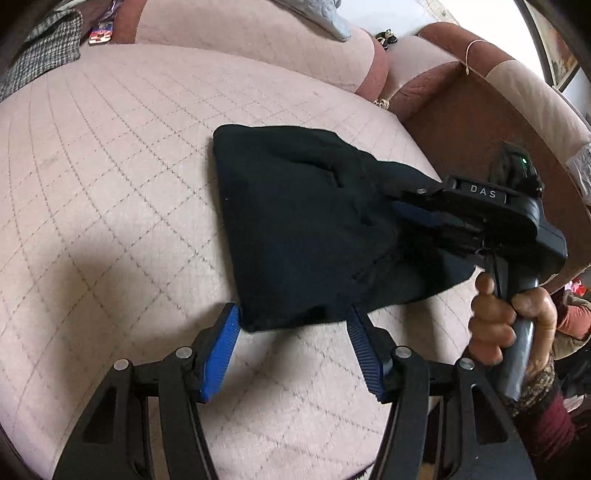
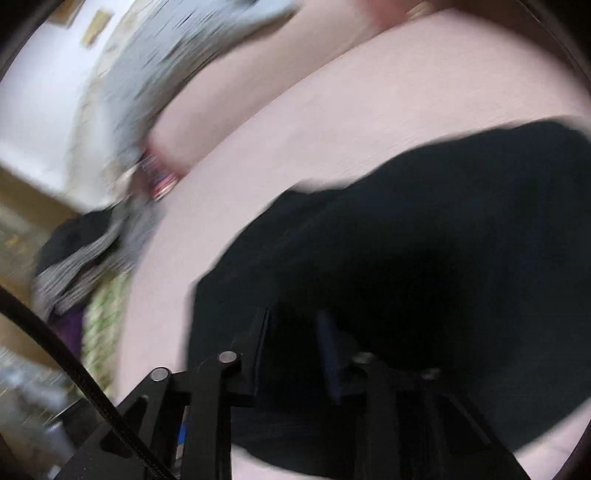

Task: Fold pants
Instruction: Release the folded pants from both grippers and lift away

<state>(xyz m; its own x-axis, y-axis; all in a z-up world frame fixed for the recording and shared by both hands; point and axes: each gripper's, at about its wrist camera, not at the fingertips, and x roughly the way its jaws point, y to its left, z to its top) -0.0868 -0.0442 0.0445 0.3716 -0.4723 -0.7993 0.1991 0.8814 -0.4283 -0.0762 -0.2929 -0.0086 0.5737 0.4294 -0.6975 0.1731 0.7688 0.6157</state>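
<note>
The black pants (image 1: pixel 295 229) lie folded in a compact bundle on the pink quilted sofa seat (image 1: pixel 110 184). My left gripper (image 1: pixel 293 321) is open and empty, its blue fingers straddling the bundle's near edge. My right gripper (image 1: pixel 417 210) comes in from the right, held by a hand, with its fingers in the pants' right side, which it lifts a little. In the blurred right wrist view the pants (image 2: pixel 424 240) fill the lower right and cover the right gripper (image 2: pixel 295 325); its fingers stand a little apart with cloth between them.
The sofa backrest (image 1: pixel 240 29) runs along the far side and a brown armrest (image 1: pixel 480 110) rises at right. A checked grey garment (image 1: pixel 44 48) lies at the far left, and grey and striped clothes (image 2: pixel 92 240) show in the right wrist view.
</note>
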